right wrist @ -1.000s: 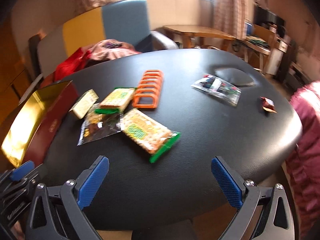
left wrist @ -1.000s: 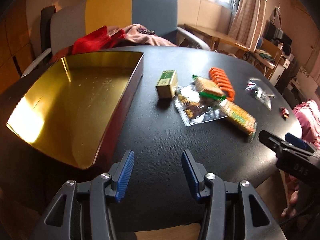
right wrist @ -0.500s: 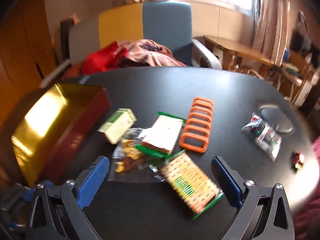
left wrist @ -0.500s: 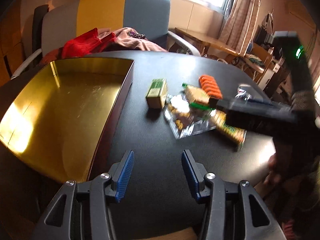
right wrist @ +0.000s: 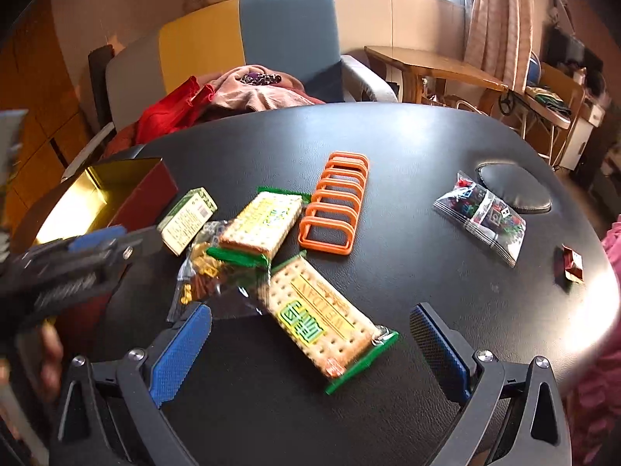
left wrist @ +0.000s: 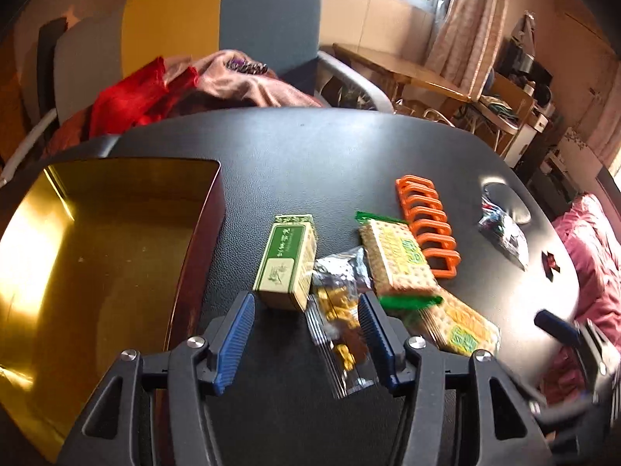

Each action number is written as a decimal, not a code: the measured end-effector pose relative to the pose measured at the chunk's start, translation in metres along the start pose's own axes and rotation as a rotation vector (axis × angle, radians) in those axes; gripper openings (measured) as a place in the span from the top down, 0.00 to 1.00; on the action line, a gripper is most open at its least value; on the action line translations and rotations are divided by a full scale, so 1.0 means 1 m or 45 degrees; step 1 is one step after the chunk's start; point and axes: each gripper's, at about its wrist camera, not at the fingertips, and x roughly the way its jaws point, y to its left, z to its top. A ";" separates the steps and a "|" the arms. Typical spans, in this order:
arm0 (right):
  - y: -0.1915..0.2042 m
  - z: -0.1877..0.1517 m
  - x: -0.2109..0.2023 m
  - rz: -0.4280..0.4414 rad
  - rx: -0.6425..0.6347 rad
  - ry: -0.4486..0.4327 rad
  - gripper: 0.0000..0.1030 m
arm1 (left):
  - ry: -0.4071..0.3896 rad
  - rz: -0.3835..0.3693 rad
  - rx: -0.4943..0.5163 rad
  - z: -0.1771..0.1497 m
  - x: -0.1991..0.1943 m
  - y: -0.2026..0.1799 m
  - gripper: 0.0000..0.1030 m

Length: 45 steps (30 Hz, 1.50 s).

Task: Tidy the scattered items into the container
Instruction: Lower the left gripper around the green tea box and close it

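A gold-lined tin [left wrist: 97, 272] with dark red walls sits at the table's left; it also shows in the right wrist view [right wrist: 101, 202]. Scattered on the black table are a green box [left wrist: 287, 260], a clear snack bag [left wrist: 337, 310], two cracker packs [left wrist: 399, 260] [right wrist: 314, 318], an orange rack [left wrist: 427, 225], a clear bag of small parts [right wrist: 481, 217] and a red wrapper [right wrist: 570, 264]. My left gripper [left wrist: 306, 341] is open, just short of the green box and snack bag. My right gripper [right wrist: 310, 349] is open wide, around the near cracker pack.
A chair [left wrist: 217, 27] with red and pink clothes stands behind the table. A round black pad [right wrist: 512, 190] lies at the right. A wooden desk [right wrist: 434, 66] is farther back. A pink cloth [left wrist: 590, 240] lies at the right edge.
Both grippers have moved forward toward the pile of snacks. The left one now reaches the green box and bag; the right one has come down over the near cracker pack.
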 end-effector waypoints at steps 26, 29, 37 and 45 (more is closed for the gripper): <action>-0.012 -0.006 -0.006 -0.003 0.057 0.000 0.00 | 0.044 -0.128 -0.105 0.002 0.027 0.011 0.46; -0.014 -0.006 -0.007 0.003 0.071 -0.010 0.00 | 0.038 -0.061 -0.084 0.011 0.028 0.006 0.46; -0.015 -0.006 -0.009 0.023 0.070 -0.022 0.00 | 0.054 0.086 -0.074 0.014 0.039 0.005 0.45; -0.019 -0.010 -0.005 0.015 0.079 -0.010 0.00 | 0.055 0.083 -0.060 0.013 0.043 -0.011 0.45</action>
